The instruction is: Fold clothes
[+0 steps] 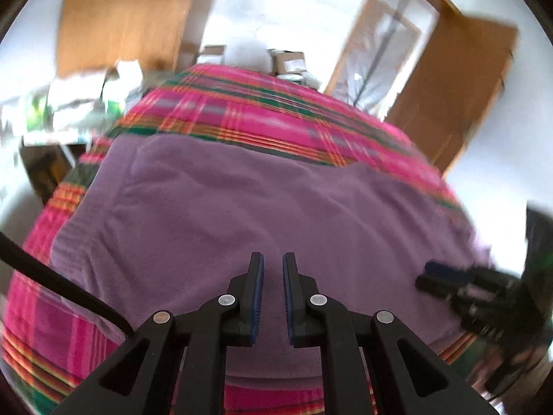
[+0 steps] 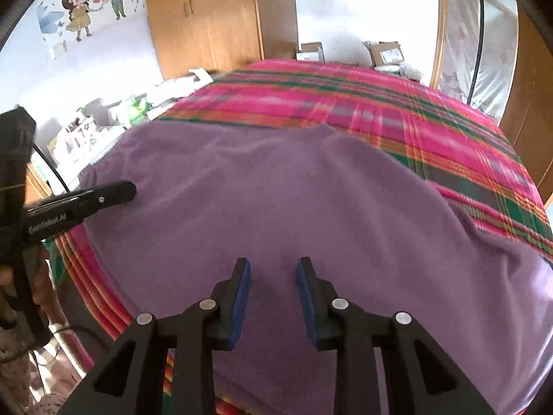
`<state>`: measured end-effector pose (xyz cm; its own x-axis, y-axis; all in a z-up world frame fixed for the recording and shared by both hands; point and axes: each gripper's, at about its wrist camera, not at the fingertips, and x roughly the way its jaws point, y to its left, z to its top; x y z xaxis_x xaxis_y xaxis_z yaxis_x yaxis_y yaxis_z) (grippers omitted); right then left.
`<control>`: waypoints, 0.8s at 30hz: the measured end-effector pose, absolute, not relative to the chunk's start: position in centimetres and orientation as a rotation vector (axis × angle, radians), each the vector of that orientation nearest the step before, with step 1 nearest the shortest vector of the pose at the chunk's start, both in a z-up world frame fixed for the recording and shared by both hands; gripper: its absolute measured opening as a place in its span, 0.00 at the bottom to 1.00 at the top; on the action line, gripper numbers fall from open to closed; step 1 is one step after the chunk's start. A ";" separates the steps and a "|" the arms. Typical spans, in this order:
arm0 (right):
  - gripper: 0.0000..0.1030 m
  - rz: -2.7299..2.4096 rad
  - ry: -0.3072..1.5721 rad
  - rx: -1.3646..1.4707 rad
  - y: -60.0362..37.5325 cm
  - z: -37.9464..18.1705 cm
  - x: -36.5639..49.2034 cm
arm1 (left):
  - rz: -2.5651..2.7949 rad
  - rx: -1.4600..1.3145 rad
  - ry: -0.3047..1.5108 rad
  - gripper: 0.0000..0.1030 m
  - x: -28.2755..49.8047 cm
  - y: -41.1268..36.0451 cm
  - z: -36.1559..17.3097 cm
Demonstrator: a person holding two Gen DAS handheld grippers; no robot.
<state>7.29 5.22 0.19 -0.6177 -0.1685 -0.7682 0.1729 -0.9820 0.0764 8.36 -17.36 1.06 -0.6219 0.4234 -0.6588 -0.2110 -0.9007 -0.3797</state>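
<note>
My left gripper (image 1: pixel 273 263) has its blue-padded jaws nearly together with a narrow gap and nothing pinched between them. My right gripper (image 2: pixel 273 266) stands wider apart, also empty. Both hover low in the frame over the soft purple fleece garment (image 1: pixel 249 207), which lies spread flat across the middle of the pink, green and orange plaid bedspread (image 1: pixel 262 107). A wooden wardrobe (image 2: pixel 207 17) stands at upper left.

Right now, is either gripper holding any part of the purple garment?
No. The left gripper and right gripper both hover above the purple garment with empty gaps between their fingers; nothing is held.
</note>
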 end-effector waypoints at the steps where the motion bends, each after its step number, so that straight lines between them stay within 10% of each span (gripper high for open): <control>1: 0.28 -2.665 0.005 1.262 5.0 0.2 7.3 | 2.494 -1.131 -0.454 0.11 8.1 -18.1 0.9; 5: 0.29 -2.637 0.017 1.288 3.8 -0.6 7.5 | 2.430 -1.158 -0.697 0.11 7.5 -20.7 0.2; 24: 0.30 -2.456 0.154 1.185 -4.1 -0.1 6.3 | 2.543 -1.189 -0.720 0.11 8.1 -26.0 0.9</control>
